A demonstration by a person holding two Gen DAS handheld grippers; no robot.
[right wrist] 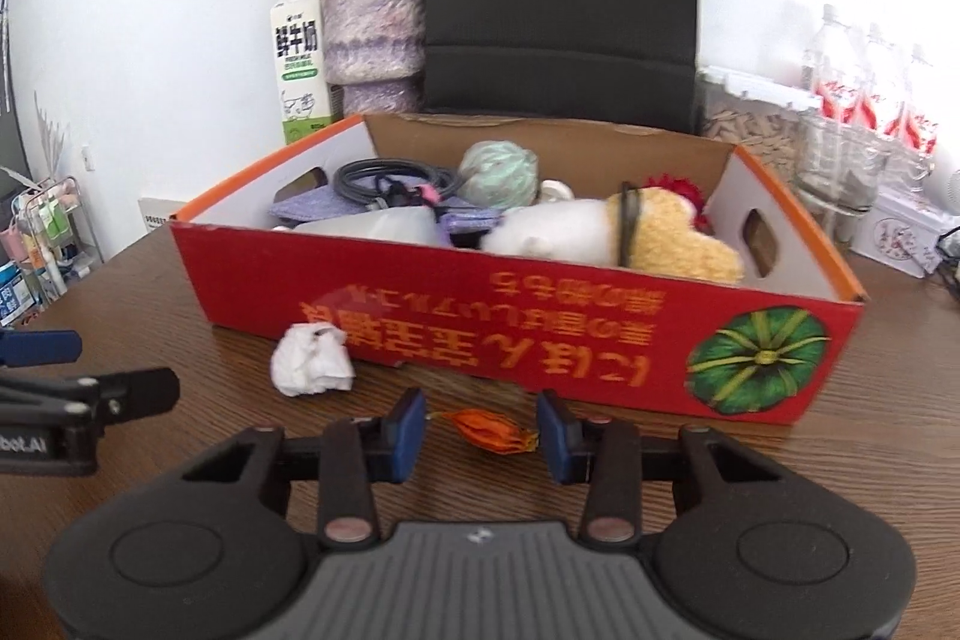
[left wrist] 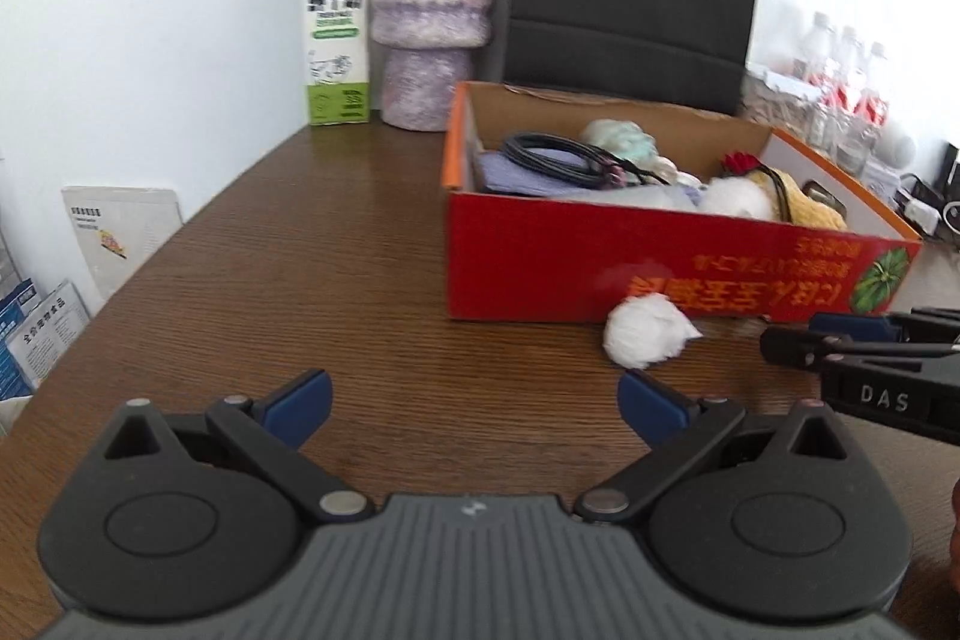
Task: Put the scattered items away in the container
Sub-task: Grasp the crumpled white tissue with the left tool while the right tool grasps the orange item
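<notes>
Before the red box (right wrist: 516, 304), the right gripper (right wrist: 480, 439) brackets an orange wrapper (right wrist: 489, 430), fingers narrowed, not touching; the left gripper (left wrist: 474, 409) gapes wide near a tissue wad (left wrist: 645, 337).

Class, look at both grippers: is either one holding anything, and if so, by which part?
Nothing is held. The left gripper is open and empty; the right gripper brackets the orange item without pressing it.
</notes>
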